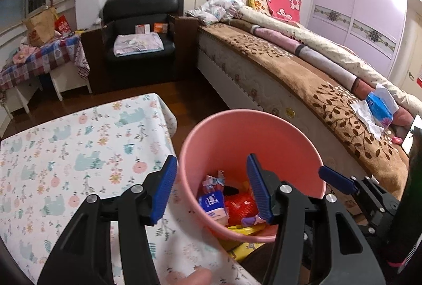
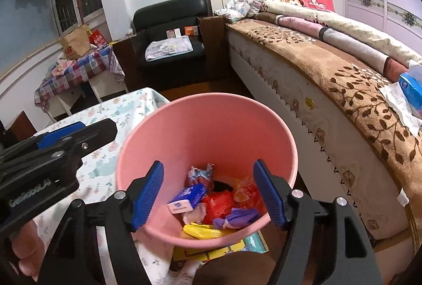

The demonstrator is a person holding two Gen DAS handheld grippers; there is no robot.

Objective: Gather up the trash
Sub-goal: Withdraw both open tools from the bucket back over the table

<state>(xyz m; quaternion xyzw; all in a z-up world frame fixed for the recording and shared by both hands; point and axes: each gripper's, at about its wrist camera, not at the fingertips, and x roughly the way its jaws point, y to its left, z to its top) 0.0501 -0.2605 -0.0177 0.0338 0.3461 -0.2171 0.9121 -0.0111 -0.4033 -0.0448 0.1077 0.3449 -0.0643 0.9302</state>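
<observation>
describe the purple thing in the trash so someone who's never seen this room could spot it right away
Find the pink bin standing between the floral table and the bed. Look inside, at the near edge of the pile: the purple wrapper lies beside a yellow bag. It is the only purple piece, with twisted ends.

1 pink bin (image 2: 211, 126), beside the counter (image 1: 66, 153) corner. Inside, approx 6 bits of trash: 1 blue tissue pack (image 2: 187, 197), 1 red wrapper (image 2: 220, 206), 1 purple wrapper (image 2: 237, 216), 1 yellow bag (image 2: 203, 231), 1 crumpled blue-white wrapper (image 2: 200, 174), 1 orange-red packet (image 2: 246, 192); more may be buried, can't tell. 2 grippers: left gripper (image 1: 211, 190), right gripper (image 2: 211, 195). On bed (image 1: 303, 79): 1 blue tissue pack (image 1: 379, 108), 3 pillows by headboard. 1 black armchair (image 1: 142, 29).
</observation>
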